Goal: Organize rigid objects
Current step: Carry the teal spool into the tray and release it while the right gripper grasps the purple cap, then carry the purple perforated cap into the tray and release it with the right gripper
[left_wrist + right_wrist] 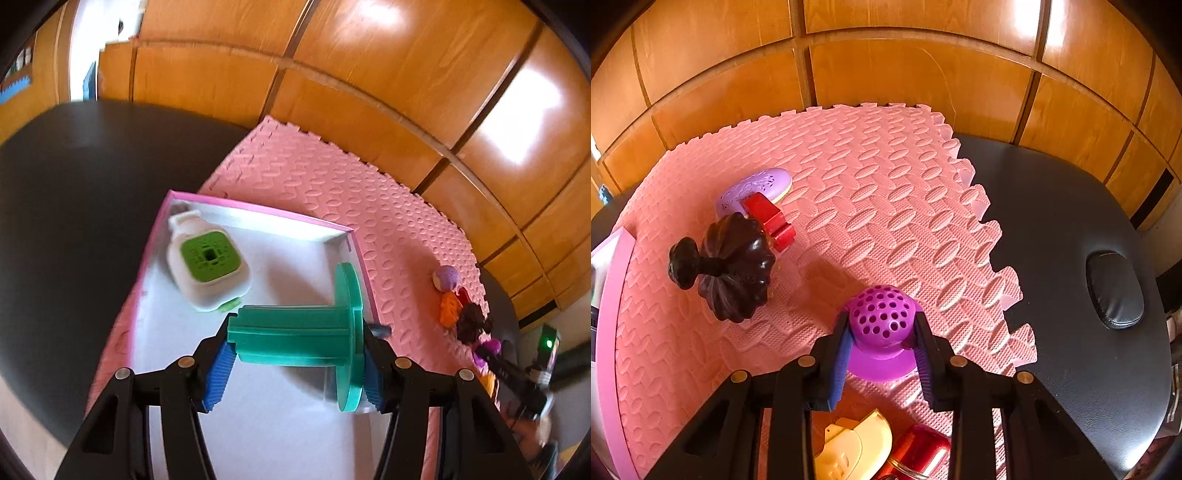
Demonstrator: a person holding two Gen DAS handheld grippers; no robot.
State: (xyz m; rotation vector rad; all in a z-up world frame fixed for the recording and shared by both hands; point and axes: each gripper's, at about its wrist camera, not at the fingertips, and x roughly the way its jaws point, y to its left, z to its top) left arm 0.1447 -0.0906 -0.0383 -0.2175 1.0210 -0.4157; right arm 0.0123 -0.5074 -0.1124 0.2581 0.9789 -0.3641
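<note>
Item one: teal spool [295, 338], a ribbed core with a round flange at one end, clamped lengthwise between the blue pads of the left gripper [295, 365], one pad on the bare core end and the other against the flange face. It hangs over the white floor of the pink-edged box [258, 210], and by the look of it is carried there for setting down, since the end-to-end grip keeps the spool level and stops it rolling. Item two: white block with green square top [208, 267], already lying in the far left corner of the same box, apart from the spool; the near and right parts of the box floor look free, so that block should not obstruct a drop there, though the flange sits near the box's right wall. Item three: purple perforated dome [881, 319] on a wide brim, resting on the pink foam mat [886, 166], with the right gripper [882, 341] closed about its sides; whether it is lifted cannot be told. Loose stock on the mat to its left: dark fluted knob-shaped piece [733, 266], red block [770, 218] touching it, and a lilac oval piece [757, 186] behind. Just below the right gripper lie a pale yellow piece [857, 446] and a red shiny object [919, 450]. The box edge shows at the far left, beyond the dark piece.
</note>
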